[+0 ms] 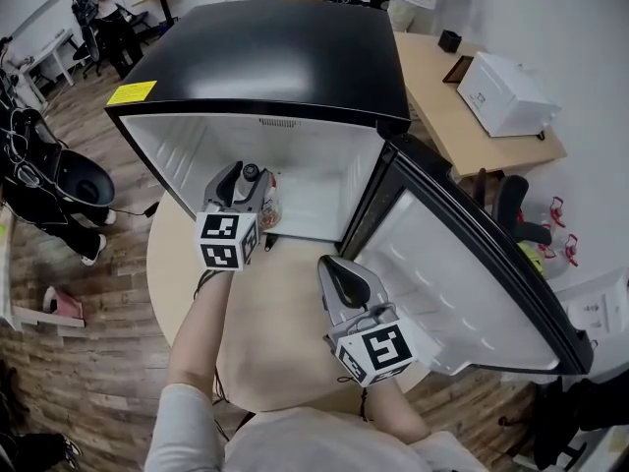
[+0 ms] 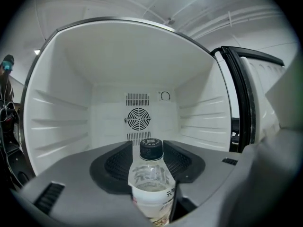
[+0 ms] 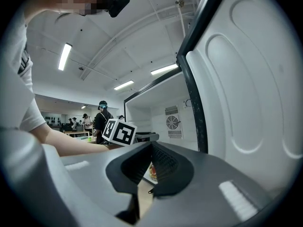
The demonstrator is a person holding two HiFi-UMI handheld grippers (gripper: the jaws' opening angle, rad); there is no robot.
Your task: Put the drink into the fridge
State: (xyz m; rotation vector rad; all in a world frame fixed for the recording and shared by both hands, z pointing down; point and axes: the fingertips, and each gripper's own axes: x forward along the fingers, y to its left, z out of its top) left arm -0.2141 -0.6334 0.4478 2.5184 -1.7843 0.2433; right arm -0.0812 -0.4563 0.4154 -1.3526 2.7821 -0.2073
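Left gripper view: bottle (image 2: 150, 183) facing roomy white fridge (image 2: 61, 126)
Your left tongs (image 2: 149, 150) stand released around clear plastic; right tongs (image 3: 150, 150) clenched, empty.

A round wooden table (image 1: 285, 332) stands on a wood-plank floor (image 1: 88, 391). Behind the table to its right, a rectangular wooden desk (image 1: 442, 116) bears a white box (image 1: 506, 91) beside a white wall (image 1: 560, 28). Far behind the table's left stand black office chairs (image 1: 108, 32). Strip lights (image 3: 65, 56) glow on the ceiling above.
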